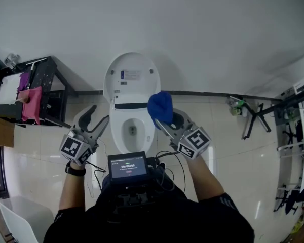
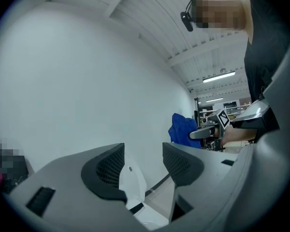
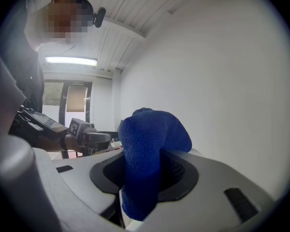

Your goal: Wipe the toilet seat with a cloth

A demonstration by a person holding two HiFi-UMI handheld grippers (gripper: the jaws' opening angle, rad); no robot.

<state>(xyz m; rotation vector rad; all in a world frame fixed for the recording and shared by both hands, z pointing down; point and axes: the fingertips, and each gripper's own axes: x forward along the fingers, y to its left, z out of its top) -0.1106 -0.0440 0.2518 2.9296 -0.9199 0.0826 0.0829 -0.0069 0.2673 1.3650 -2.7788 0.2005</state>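
Toilet, head view: white toilet stands against the far wall. Its lid is raised, and the toilet seat lies down around the bowl.
Cloth, head view: blue cloth is bunched above the far right part of the seat and overlaps the lid's right edge. Whether it touches either one cannot be told.
Right gripper, head view: right gripper reaches in from the near right, clamped on the cloth's lower end.
Left gripper, head view: left gripper sits just left of the bowl, jaws spread with nothing in them.
Surroundings, head view: lit screen sits near, at the person's chest. A dark rack stands at the far left with a pink rag hanging on it.
Left gripper view: the jaws stand apart and bare. The white lid shows through the gap, with the wall behind it. Off to the right is the cloth, held in the right gripper.
Right gripper view: the jaws are pressed onto the cloth, which bulges up past them and hangs below. The left gripper shows at the left, well apart, and the wall fills the right.
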